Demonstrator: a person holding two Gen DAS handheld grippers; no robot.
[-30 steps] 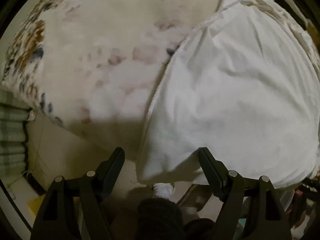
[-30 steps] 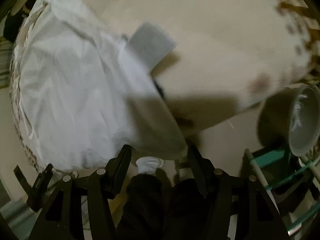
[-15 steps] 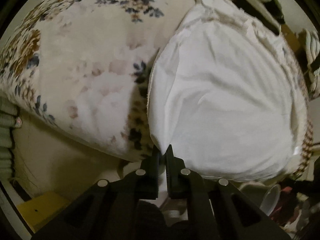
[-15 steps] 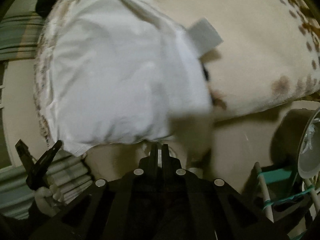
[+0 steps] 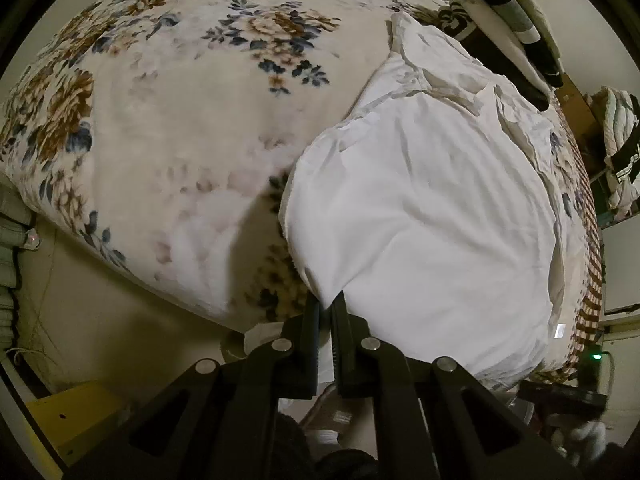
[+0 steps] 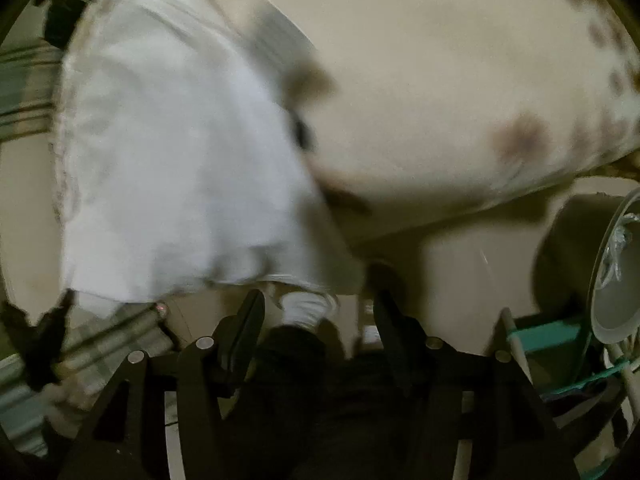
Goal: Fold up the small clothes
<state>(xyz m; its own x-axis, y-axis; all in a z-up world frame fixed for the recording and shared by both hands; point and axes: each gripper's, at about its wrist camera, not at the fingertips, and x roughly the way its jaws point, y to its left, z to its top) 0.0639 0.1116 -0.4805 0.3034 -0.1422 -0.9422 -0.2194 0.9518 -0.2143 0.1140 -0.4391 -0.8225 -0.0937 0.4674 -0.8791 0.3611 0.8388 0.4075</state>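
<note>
Left hand-held gripper (image 5: 325, 305): matte black plastic, two flat tapered fingers (image 5: 310, 320), angular link arms with cut-out slots, round silver pivot screws. Right hand-held gripper (image 6: 318, 312): same black build, silver screws. Person wears dark trousers (image 6: 296, 360) and white socks (image 6: 306, 308).

A bedroom in a home is showing itself here: a plush floral blanket (image 5: 168, 128) is covering a bed, and a white garment (image 5: 420, 216) is lying spread across it. Folded clothes (image 5: 508, 36) are sitting stacked at the far edge, more bundled fabric (image 5: 618, 148) is hanging off to the side, and a person's socked foot (image 6: 306, 308) is standing on the pale floor (image 6: 460, 276) beside the bed.
</note>
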